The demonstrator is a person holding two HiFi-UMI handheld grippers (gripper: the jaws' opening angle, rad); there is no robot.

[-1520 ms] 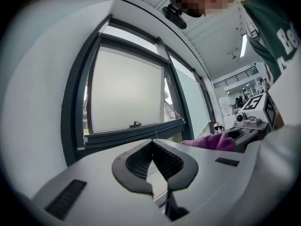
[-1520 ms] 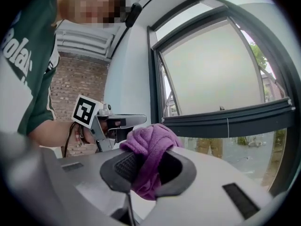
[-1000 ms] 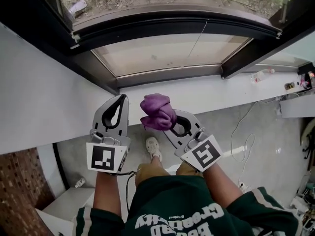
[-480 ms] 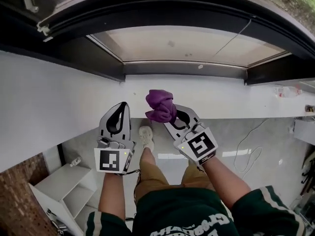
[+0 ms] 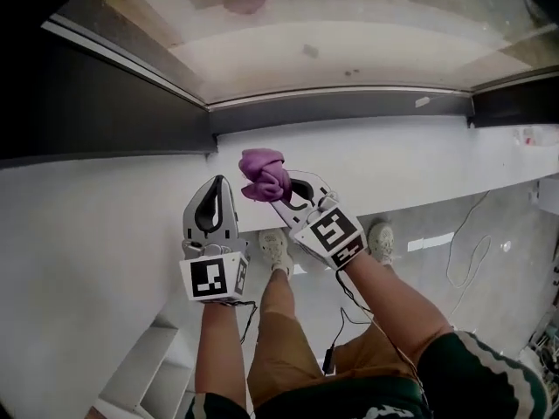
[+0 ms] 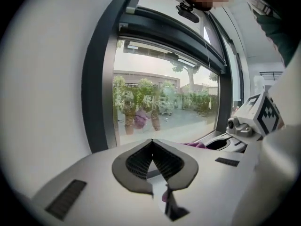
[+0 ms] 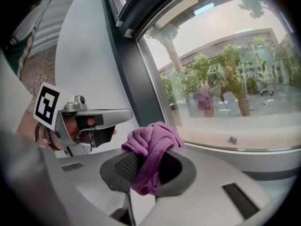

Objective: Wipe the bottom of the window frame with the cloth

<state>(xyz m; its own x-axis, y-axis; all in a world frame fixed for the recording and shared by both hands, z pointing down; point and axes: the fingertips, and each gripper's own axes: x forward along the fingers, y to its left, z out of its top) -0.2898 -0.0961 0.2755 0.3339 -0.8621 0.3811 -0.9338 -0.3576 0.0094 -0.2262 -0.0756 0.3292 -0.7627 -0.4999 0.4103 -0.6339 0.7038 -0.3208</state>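
— The fingers [image 7: 123, 166] of the right gripper [image 5: 281, 190] pinch a bunched purple cloth [image 5: 264, 175], jaws closed onto the wad, loose folds spilling above and below the pads. Is that your read?

— Yes. The left gripper [image 5: 216, 184] beside it carries nothing. Its fingers [image 6: 134, 161] meet at the tips, with only an empty hollow behind them.

— Where is the cloth relative to the job?

— Held over the white sill [image 5: 410, 160], near the dark bottom rail of the window frame [image 5: 349, 107] but apart from it (the head view shows bare white ledge between wad and rail). By my judgement the wiping has not begun.

— How will it handle?

— Light, soft, nappy fabric, most likely. It should squash flat against the rail and drag rather than slide, so it could tug out of a shallow pinch. The grip sits around the middle of the bundle, which looks sound: enough fabric stands proud of the tips to meet the frame before the hard jaws do. If it had to be retaken, I would take the same thick middle, not a loose corner.

— Anything fragile?

— Only the glass [image 5: 349, 51] beyond the rail. The cloth itself should not mind pressure.
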